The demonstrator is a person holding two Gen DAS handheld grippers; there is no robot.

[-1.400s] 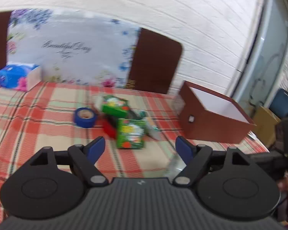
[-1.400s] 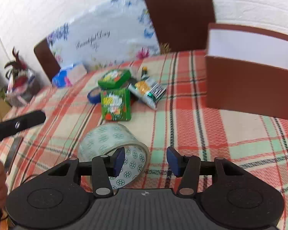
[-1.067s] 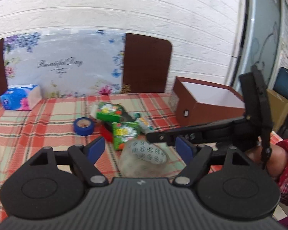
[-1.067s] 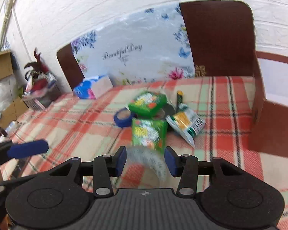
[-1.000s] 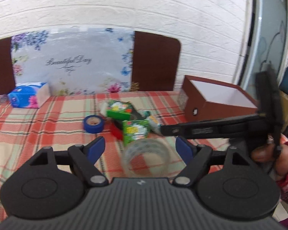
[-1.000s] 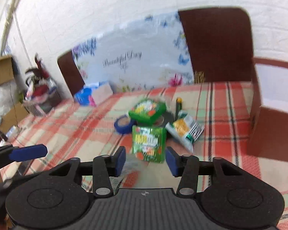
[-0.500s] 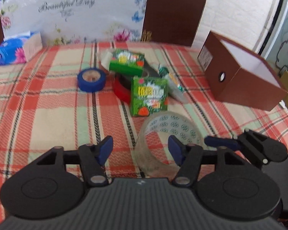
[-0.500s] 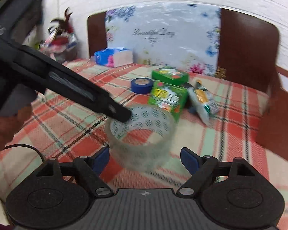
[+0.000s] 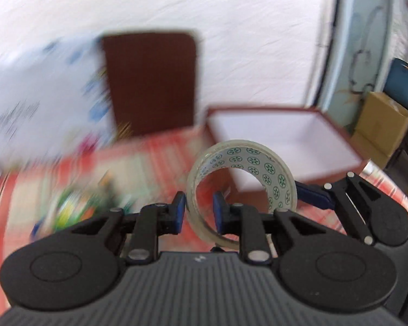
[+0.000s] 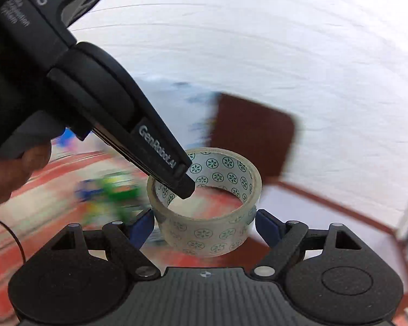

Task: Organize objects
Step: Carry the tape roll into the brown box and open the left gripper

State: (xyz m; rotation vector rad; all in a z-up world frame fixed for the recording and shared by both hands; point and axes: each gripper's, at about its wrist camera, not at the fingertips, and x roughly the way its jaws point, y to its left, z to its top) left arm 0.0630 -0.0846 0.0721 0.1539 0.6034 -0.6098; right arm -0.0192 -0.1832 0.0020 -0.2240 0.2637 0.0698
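A clear tape roll (image 9: 242, 179) printed with green rosettes hangs in the air. My left gripper (image 9: 200, 212) is shut on the roll's near wall, one finger inside the ring and one outside. In the right wrist view the tape roll (image 10: 206, 212) sits between the blue pads of my right gripper (image 10: 204, 224), which is open and wide around it; the pads stand close at its sides. The left gripper's finger (image 10: 163, 160) reaches down into the ring. The brown box (image 9: 280, 141) with a white inside stands open just behind the roll.
A blurred pile of green packets (image 9: 79, 206) and a blue tape roll lie on the red plaid tablecloth (image 9: 155, 157) at left. A brown chair back (image 9: 149, 81) and a floral board (image 9: 40, 108) stand by the white wall. Cardboard boxes (image 9: 383, 125) stand at far right.
My left gripper has closed on the tape roll's wall and lifted it toward the brown box. The right gripper, open half a second ago, still brackets the roll. The view has swung right.
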